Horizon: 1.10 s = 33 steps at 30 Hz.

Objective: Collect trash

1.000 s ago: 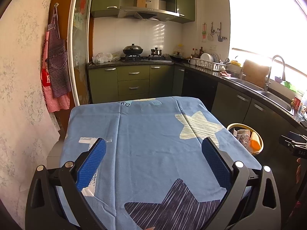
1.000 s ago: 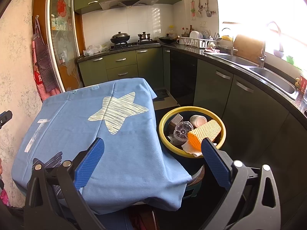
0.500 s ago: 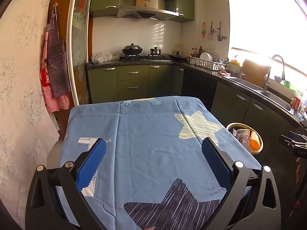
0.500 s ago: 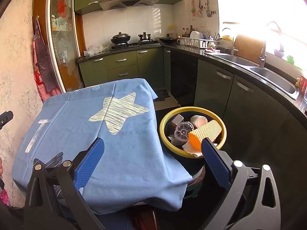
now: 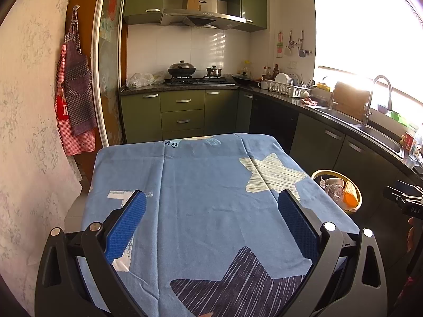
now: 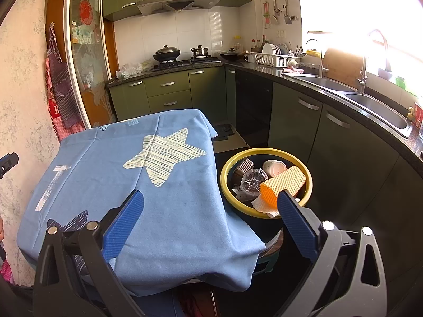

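A yellow-rimmed dark bin [image 6: 230, 162] stands on the floor right of the table and holds trash: a foam net sleeve [image 6: 284, 181], a clear plastic cup [image 6: 252, 182], a white paper cup [image 6: 275, 167], a brown cup [image 6: 244, 166] and a crumpled tissue [image 6: 261, 203]. The same bin [image 5: 317, 175] shows at the right in the left wrist view. My left gripper [image 5: 211, 206] is open above the blue star tablecloth [image 5: 206, 185], with nothing between its fingers. My right gripper [image 6: 208, 206] is open over the table's right corner, its right finger [image 6: 296, 222] in front of the bin. No trash lies on the tablecloth [image 6: 111, 169].
Green cabinets [image 5: 182, 111] and a dark counter with a sink [image 6: 375, 105] wrap the back and right. A stove with pots [image 5: 182, 70] is at the back. Aprons [image 5: 76, 89] hang on the left wall. A person's hand [image 5: 411, 233] holds the other gripper at the right edge.
Nothing has visibly moved apart from a slight shift of both views; both grippers stay open.
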Available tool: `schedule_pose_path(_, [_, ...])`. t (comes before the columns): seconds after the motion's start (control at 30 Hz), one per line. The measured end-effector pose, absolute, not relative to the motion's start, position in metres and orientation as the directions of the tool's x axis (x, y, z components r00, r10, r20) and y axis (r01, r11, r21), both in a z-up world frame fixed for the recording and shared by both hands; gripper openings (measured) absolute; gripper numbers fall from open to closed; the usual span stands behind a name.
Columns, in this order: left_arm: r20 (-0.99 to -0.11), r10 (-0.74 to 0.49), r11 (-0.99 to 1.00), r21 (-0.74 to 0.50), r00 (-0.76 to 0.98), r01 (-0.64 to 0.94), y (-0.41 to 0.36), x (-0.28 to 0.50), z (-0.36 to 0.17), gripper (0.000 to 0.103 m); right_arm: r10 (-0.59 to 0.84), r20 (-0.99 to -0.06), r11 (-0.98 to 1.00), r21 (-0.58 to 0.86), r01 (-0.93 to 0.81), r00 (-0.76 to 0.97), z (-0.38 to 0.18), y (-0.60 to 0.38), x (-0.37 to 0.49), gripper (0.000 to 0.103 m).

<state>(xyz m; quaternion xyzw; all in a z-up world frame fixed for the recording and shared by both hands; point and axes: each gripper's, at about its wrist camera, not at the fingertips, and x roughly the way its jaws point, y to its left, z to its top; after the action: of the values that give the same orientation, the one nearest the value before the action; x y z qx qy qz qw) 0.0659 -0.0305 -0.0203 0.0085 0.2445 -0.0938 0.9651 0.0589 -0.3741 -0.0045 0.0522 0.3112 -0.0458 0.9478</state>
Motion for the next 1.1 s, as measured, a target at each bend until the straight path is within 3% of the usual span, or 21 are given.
schedule_pose_path(0.83, [-0.496,-0.222,0.974,-0.079,0.84,0.211,-0.028,0.079,-0.024,0.098,-0.05,-0.602,0.99,0.073,0.118,0.797,-0.009,-0.372,0.062,0.096])
schedule_pose_path(1.1, [-0.496,-0.19,0.98,-0.037,0.848,0.198,-0.034,0.089,-0.026,0.098,-0.049,-0.605,0.99,0.074,0.118,0.795,-0.013,-0.374,0.064,0.096])
